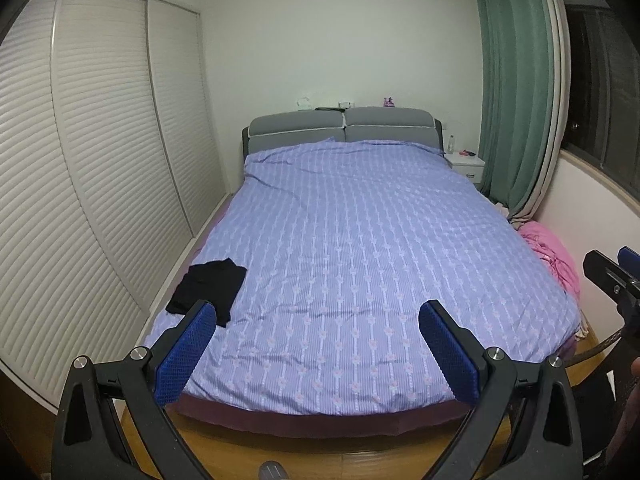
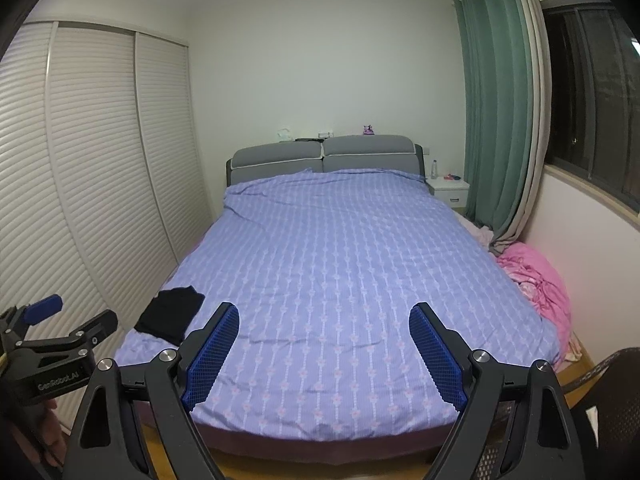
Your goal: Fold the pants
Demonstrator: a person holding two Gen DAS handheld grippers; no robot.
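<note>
We're standing at the foot of the bed (image 1: 360,260) with both grippers held out over its near edge. The left gripper (image 1: 318,344) and right gripper (image 2: 324,350) both have their fingers spread wide, nothing between them. The pants (image 1: 208,290), a small dark bundle, sit near the bed's near-left corner, looking already folded up and parked aside. Only readable writing: "GenRobot.AI" on the left gripper's body.
</note>
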